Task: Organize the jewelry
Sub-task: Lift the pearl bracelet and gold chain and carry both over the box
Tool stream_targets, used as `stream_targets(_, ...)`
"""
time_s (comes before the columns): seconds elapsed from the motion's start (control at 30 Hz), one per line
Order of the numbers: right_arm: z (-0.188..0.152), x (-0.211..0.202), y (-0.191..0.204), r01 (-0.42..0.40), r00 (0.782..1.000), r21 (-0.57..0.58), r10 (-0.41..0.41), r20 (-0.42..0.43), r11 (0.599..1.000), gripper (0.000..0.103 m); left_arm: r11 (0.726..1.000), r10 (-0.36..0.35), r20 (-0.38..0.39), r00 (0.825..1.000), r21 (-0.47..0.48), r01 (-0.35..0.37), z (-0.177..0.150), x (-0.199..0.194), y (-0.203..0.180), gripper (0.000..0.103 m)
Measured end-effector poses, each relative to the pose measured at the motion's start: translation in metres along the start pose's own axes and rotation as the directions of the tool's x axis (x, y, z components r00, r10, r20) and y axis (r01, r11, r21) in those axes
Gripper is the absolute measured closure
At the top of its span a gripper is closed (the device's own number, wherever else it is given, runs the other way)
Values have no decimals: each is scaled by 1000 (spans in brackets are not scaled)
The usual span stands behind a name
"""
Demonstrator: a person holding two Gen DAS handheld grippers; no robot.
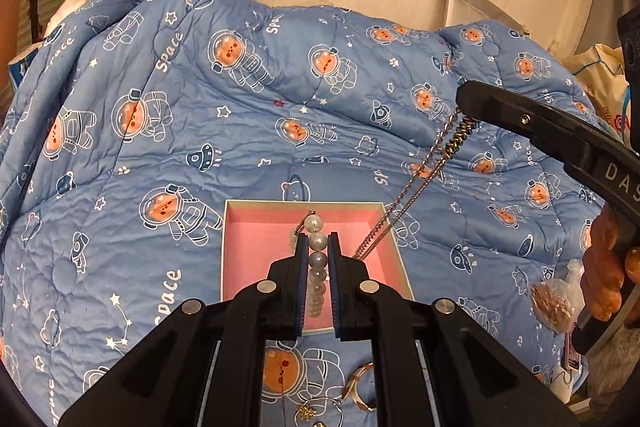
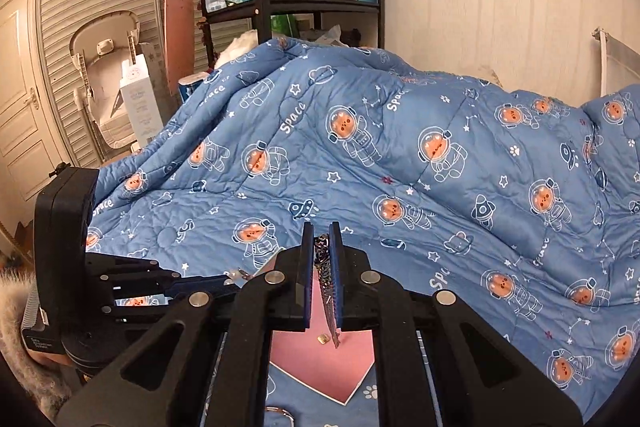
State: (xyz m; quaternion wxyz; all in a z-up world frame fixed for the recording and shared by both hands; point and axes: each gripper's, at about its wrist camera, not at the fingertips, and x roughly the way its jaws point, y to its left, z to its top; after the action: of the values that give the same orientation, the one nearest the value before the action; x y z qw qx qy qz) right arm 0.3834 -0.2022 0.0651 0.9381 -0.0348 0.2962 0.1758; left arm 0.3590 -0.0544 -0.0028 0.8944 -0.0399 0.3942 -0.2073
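Note:
My left gripper [image 1: 317, 239] is shut on a strand of pearls [image 1: 316, 243] and hangs over an open box with a pink lining [image 1: 256, 251] on the blue quilt. The pearls run between the pads, and one sticks out past the tips. My right gripper [image 1: 466, 103] comes in from the upper right, shut on a silver chain [image 1: 416, 187] that slants down into the box. In the right wrist view the right gripper [image 2: 321, 239] pinches the chain [image 2: 330, 307] above the pink box [image 2: 312, 371], which holds a small gold piece [image 2: 322, 337]. The left gripper [image 2: 224, 281] shows at the left.
Rings and a bangle [image 1: 360, 387] lie loose on the quilt [image 1: 240, 115] in front of the box. A small clear bag of jewelry [image 1: 552, 303] sits at the right, beside a hand [image 1: 604, 267]. A black shelf rack [image 2: 320, 3] stands behind the bed.

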Motion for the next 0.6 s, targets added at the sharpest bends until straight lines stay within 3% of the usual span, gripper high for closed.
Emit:
stream_targets(0.23,-19,32,-17,41,997,36,-39,-72,999,95,1000,-2,-75,997,-23,0,-10,31,7,94)
stream_targets(0.47,-47,64,-19,42,988,46,-35,-150,998,95,996,-7,-133,991,-89,-5,-20,57,22,94)
stream_targets(0.6,-63,82,-18,47,981,60,-35,-188,997,95,996,13,-160,987,-81,-26,-27,66,24,94)
